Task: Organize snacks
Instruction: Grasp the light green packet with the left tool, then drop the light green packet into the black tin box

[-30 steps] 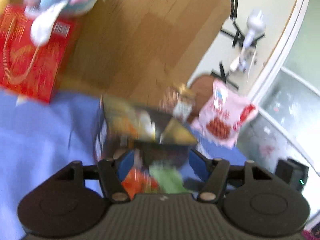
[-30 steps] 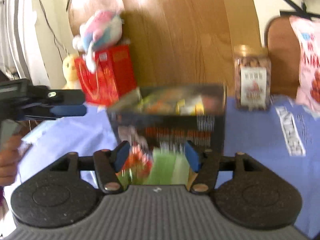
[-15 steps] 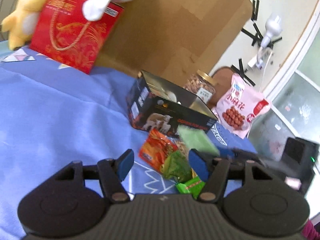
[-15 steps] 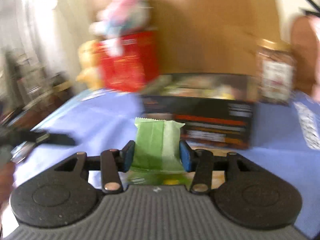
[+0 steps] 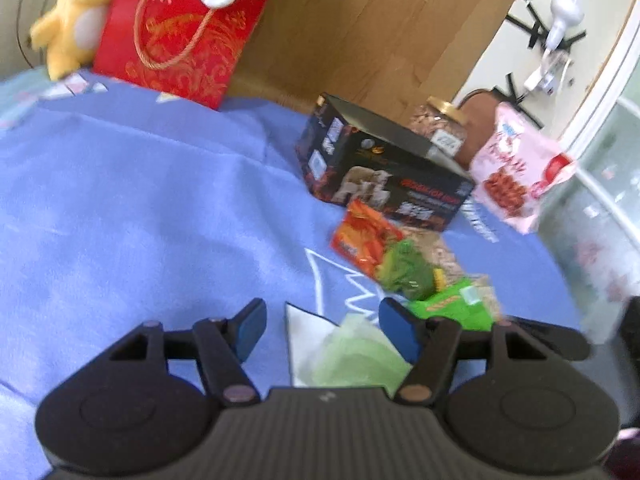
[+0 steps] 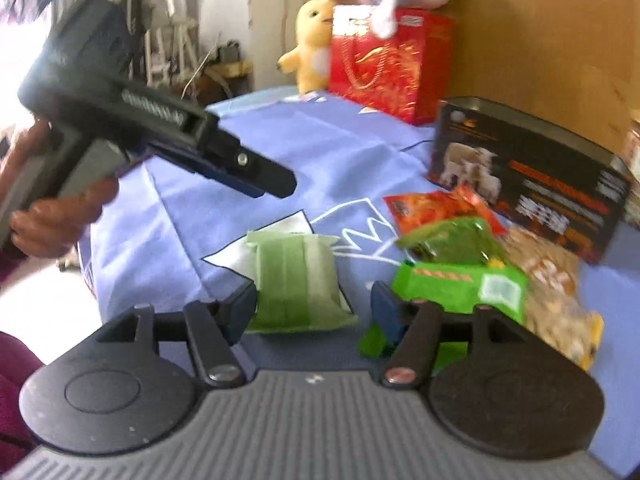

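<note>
A pale green snack packet (image 6: 296, 280), judged light, soft and crinkly, is seen lying free between the spread-apart fingers of the right gripper (image 6: 314, 302), just left of the snack pile (image 6: 472, 256); the left gripper (image 5: 322, 330) is likewise held apart and empty, and the packet's flat middle is judged best pinched.

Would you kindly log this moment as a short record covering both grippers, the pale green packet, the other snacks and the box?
Left hand-held gripper: open, holding nothing
Right hand-held gripper: open, holding nothing
Pale green packet: lying on the blue cloth, between the right fingers, not clamped
Snack pile: orange, dark green and bright green packets, in front of the box
Black box: top open, upright on the cloth
</note>
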`<state>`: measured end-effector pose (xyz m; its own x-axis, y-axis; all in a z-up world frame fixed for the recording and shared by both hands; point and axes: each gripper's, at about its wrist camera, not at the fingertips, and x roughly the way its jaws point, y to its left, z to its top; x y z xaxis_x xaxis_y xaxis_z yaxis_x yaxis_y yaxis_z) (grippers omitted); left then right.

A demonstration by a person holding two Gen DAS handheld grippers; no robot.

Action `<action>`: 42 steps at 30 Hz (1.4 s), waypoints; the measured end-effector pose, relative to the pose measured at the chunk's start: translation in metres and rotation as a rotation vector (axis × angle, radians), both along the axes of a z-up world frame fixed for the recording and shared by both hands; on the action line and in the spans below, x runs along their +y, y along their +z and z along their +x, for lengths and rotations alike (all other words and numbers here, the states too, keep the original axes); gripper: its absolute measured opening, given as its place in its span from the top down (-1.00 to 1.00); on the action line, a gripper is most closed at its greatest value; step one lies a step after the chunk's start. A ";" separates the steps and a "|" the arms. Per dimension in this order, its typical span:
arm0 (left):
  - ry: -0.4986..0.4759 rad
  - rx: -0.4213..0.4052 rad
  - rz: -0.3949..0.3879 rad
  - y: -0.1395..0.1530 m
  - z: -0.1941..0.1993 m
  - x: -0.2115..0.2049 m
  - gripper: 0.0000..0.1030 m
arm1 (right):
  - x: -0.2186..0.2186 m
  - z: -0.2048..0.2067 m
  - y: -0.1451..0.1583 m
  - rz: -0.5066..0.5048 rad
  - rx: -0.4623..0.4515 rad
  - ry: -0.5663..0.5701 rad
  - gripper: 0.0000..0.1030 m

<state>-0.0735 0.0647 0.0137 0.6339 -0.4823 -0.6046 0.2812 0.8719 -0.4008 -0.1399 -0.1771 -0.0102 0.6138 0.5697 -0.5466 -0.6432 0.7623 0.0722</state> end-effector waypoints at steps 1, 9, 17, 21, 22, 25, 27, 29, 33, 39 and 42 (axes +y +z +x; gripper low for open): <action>0.019 -0.012 0.040 0.001 -0.001 -0.004 -0.24 | -0.002 -0.004 0.000 0.021 0.003 -0.022 -0.27; 0.110 -0.039 0.230 -0.001 -0.007 -0.020 -0.24 | -0.003 -0.031 -0.008 0.121 0.038 -0.102 -0.25; 0.141 -0.042 0.297 -0.005 -0.011 -0.024 -0.22 | 0.013 -0.032 -0.011 -0.003 -0.055 -0.183 0.24; 0.150 -0.033 0.310 -0.007 -0.009 -0.023 -0.22 | -0.001 -0.027 -0.012 0.003 -0.080 -0.273 0.44; 0.153 -0.033 0.315 -0.007 -0.009 -0.023 -0.22 | -0.004 -0.026 -0.012 0.008 -0.081 -0.286 0.44; 0.163 -0.031 0.324 -0.009 -0.009 -0.023 -0.22 | -0.007 -0.028 -0.012 0.033 -0.073 -0.272 0.36; 0.155 -0.014 0.291 -0.007 -0.010 -0.021 -0.22 | -0.006 -0.032 -0.012 0.058 -0.070 -0.235 0.36; 0.112 0.006 0.215 -0.003 -0.015 -0.017 -0.22 | -0.005 -0.032 -0.012 0.057 -0.063 -0.206 0.33; 0.034 0.078 0.043 -0.003 -0.020 -0.004 -0.17 | 0.002 -0.025 -0.012 0.032 -0.058 -0.176 0.28; -0.064 0.123 -0.039 -0.013 -0.024 -0.012 -0.17 | 0.006 -0.009 -0.013 0.018 -0.037 -0.147 0.10; -0.100 0.115 -0.057 -0.015 -0.020 -0.027 0.02 | 0.012 -0.008 -0.013 0.027 -0.028 -0.105 0.51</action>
<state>-0.0934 0.0373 -0.0013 0.5096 -0.5753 -0.6398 0.3147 0.8167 -0.4837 -0.1476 -0.1653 -0.0234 0.6861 0.5152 -0.5136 -0.5616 0.8239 0.0762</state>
